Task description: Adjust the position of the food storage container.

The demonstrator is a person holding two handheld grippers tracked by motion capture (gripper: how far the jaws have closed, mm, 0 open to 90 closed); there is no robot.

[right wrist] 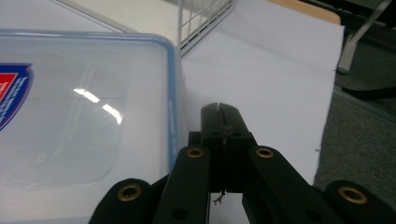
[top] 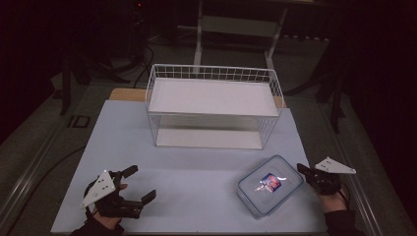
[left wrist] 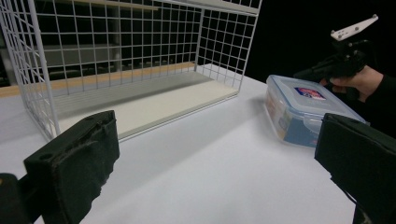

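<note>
A clear plastic box [top: 269, 185] with a blue-rimmed lid and a red-and-blue label lies on the table at the front right; the same box [left wrist: 299, 109] shows at the right of the left gripper view, and its lid [right wrist: 70, 116] takes up the left of the right gripper view. My right gripper [top: 301, 170] is shut with nothing in it, its tips just beside the box's right edge; the shut jaws [right wrist: 219, 112] point along the lid's rim. My left gripper [top: 138, 184] stands open at the front left, far from the box, its black pads [left wrist: 74, 163] wide apart.
A white wire basket shelf [top: 212, 105] stands at the back middle of the pale blue table [top: 187, 177], seen close as a wire grid [left wrist: 121, 46]. The table's right edge [right wrist: 329, 79] drops to a dark floor. A stand's legs rise behind the table.
</note>
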